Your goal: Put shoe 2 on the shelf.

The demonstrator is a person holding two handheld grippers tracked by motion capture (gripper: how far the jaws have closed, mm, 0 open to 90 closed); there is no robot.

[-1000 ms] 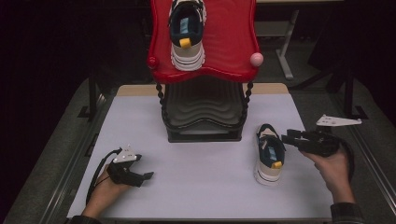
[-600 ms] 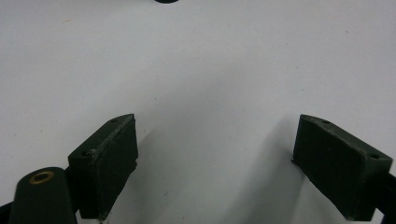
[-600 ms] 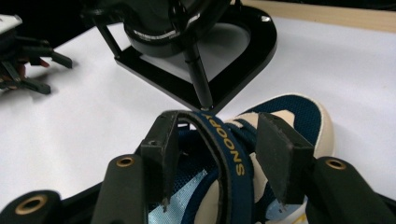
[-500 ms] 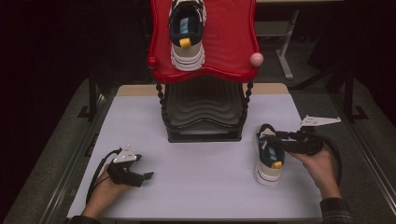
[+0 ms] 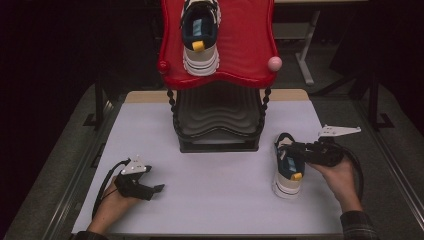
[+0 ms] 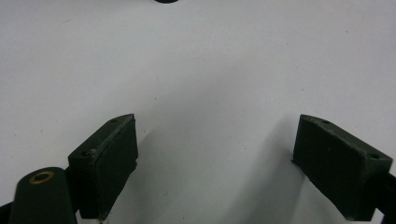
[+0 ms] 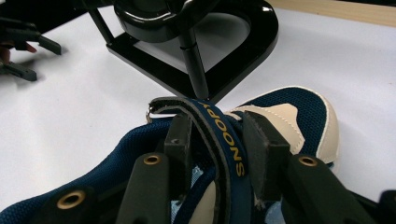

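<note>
A navy and cream shoe [image 5: 290,175] lies on the white table to the right of the rack, toe towards the rack. My right gripper [image 5: 287,148] reaches over it from the right. In the right gripper view the jaws [image 7: 217,140] have just been closing, and their pads press on the shoe's lettered navy strap [image 7: 229,149] from both sides. A matching shoe [image 5: 200,35] stands on the red top shelf [image 5: 250,40]. My left gripper [image 5: 157,189] rests open on the table at the front left, with only bare table between its pads [image 6: 112,158].
The black rack [image 5: 217,117] stands at the middle back of the white table [image 5: 225,200], its base [image 7: 196,56] just beyond the shoe. A pink knob [image 5: 274,63] sits on the red shelf's right corner. Metal rails run along both table sides.
My right hand moved left and down onto the shoe, and its jaws came in around the strap. The left hand stayed where it was.
</note>
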